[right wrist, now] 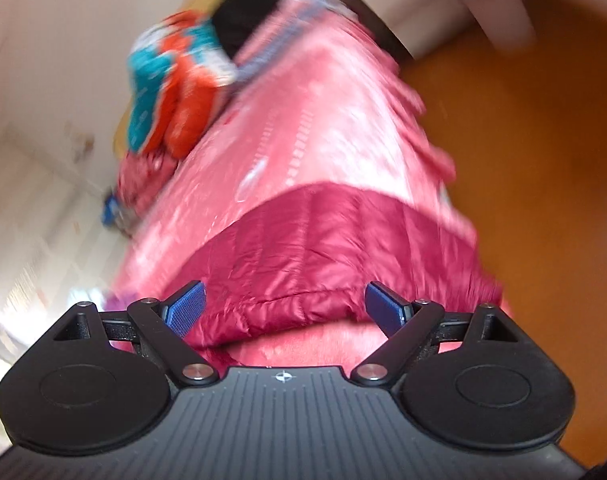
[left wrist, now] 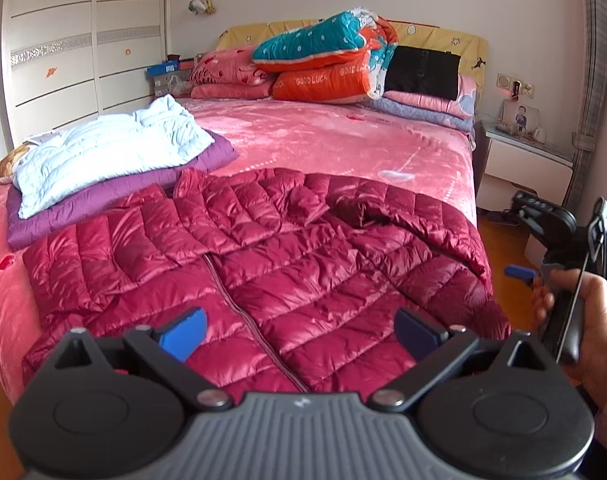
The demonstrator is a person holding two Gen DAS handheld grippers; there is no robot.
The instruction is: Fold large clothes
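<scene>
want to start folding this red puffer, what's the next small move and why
Probably lower the open left gripper onto the red jacket hem and close: it lies zipped and spread flat on the bed, ungrasped. The right gripper, also open, hovers over its other edge.

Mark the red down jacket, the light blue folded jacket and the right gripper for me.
red down jacket (left wrist: 263, 256): left wrist view, quilted front beside the zipper.
light blue folded jacket (left wrist: 111, 148): left wrist view, top surface.
right gripper (right wrist: 285, 308): right wrist view, midway between its open fingers.
</scene>
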